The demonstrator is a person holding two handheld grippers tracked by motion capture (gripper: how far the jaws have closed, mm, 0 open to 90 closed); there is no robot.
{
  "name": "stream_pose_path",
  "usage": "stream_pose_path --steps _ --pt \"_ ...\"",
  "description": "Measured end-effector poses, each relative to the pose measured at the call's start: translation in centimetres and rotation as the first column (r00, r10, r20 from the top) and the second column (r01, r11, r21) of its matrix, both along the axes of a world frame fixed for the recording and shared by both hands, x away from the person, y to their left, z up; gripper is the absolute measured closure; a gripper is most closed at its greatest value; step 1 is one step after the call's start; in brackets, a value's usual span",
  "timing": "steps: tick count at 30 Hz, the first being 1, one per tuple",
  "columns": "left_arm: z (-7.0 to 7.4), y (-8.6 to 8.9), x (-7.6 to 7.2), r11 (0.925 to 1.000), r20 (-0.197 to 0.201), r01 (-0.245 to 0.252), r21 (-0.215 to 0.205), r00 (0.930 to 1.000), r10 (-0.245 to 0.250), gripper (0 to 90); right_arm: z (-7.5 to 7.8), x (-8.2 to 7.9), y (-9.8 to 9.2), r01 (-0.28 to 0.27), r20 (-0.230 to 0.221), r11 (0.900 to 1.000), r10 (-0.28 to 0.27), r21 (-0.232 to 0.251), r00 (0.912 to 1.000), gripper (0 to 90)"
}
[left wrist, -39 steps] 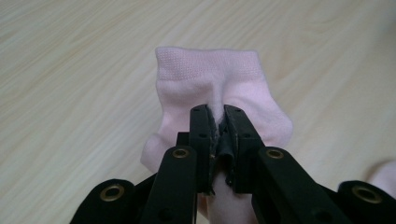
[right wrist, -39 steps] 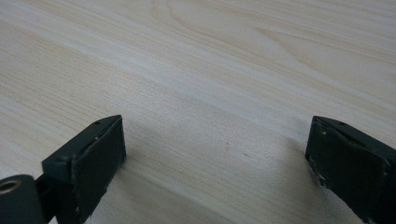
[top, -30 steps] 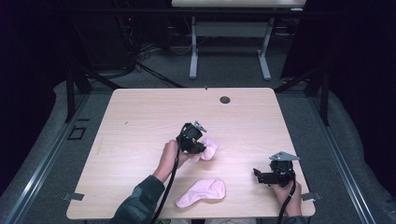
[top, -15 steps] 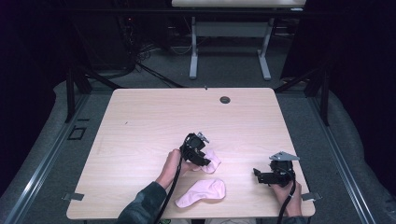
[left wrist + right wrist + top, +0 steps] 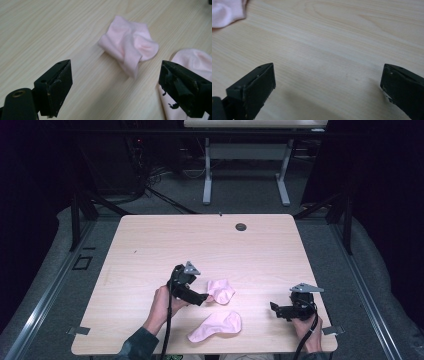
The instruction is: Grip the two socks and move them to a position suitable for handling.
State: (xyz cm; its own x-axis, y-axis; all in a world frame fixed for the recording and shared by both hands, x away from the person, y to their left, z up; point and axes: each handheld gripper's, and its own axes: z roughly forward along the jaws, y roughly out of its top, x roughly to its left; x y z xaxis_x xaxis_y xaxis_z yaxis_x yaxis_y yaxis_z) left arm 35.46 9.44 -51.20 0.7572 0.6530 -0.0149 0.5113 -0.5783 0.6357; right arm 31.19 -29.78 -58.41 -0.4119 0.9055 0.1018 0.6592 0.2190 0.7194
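Observation:
A crumpled pink sock (image 5: 221, 291) (image 5: 130, 46) lies on the wooden table (image 5: 210, 245), near its middle front. A second pink sock (image 5: 216, 326) (image 5: 195, 60) lies flat closer to the front edge. My left gripper (image 5: 204, 297) (image 5: 115, 66) is open just left of the crumpled sock, jaws wide apart and pointing at it, with nothing between them. My right gripper (image 5: 275, 309) (image 5: 328, 68) rests open at the front right, with bare wood between its jaws. A corner of a pink sock (image 5: 224, 11) shows at the top left of the right gripper view.
A small dark round grommet (image 5: 241, 226) sits near the table's far edge. Beyond the table stand the legs of another desk (image 5: 207, 175) and some cables on a grey floor. Wide bare wood lies to the left and back.
My left gripper moved toward the front edge with the crumpled sock. It now stands open, with the sock lying free on the table. The right gripper stayed still.

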Motion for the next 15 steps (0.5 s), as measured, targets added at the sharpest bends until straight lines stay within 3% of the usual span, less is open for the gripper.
stream_pose_path --steps 5,8,15 --pt "-0.1 1.6 -1.4 0.9989 0.026 -0.046 0.014 0.9986 0.045 9.9 1.1 -1.5 1.0 -0.007 0.018 1.000 0.007 0.021 0.9998 0.0" --pt "-0.5 2.4 -2.5 0.9966 0.039 -0.079 0.023 0.9961 0.078 9.1 2.3 -2.6 2.4 -0.038 0.021 0.999 0.038 0.021 0.9991 0.0" --pt "-2.1 3.7 -4.5 0.9914 0.022 -0.125 0.038 0.9920 0.124 8.6 2.6 -4.0 4.6 -0.072 -0.007 0.997 0.072 0.005 0.9974 0.0"
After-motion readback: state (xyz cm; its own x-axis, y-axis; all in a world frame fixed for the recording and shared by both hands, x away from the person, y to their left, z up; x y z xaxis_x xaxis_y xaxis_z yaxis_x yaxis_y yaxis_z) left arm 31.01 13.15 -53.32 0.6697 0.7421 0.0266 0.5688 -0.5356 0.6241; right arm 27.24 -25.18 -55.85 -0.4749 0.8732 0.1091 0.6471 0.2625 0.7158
